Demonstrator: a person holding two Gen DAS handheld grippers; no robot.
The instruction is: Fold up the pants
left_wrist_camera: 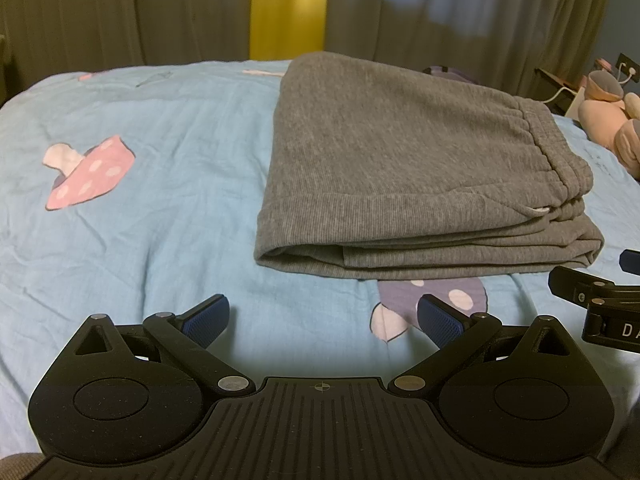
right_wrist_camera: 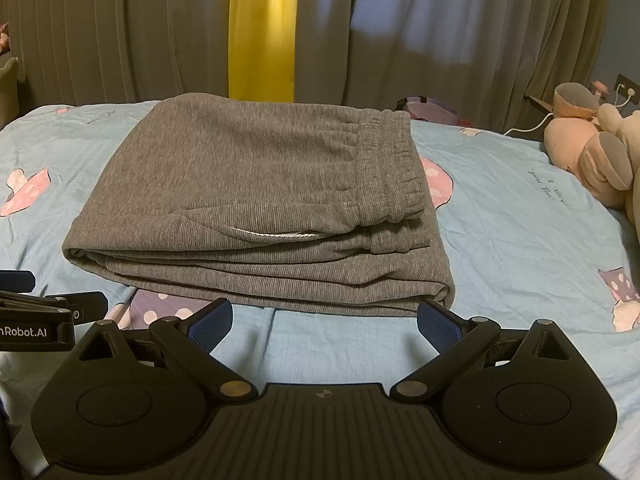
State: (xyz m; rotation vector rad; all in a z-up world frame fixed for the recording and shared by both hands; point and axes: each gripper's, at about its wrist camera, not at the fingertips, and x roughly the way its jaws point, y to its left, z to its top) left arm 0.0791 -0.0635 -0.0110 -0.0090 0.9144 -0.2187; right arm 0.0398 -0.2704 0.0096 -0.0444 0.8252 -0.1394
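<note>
The grey pants (left_wrist_camera: 400, 168) lie folded in a flat stack on the blue bedspread, with the elastic waistband on top at the right. They also show in the right wrist view (right_wrist_camera: 256, 208), straight ahead. My left gripper (left_wrist_camera: 324, 320) is open and empty, just in front of the stack's near left corner. My right gripper (right_wrist_camera: 324, 322) is open and empty, close to the stack's near edge. The right gripper shows at the right edge of the left wrist view (left_wrist_camera: 600, 300). The left gripper shows at the left edge of the right wrist view (right_wrist_camera: 40, 312).
The blue bedspread (left_wrist_camera: 140, 220) has pink mushroom prints. A pink plush toy (right_wrist_camera: 592, 160) lies at the far right of the bed. Grey curtains (right_wrist_camera: 120, 40) and a yellow strip (right_wrist_camera: 260, 28) hang behind the bed. A wall socket with a cable (right_wrist_camera: 624, 88) is at far right.
</note>
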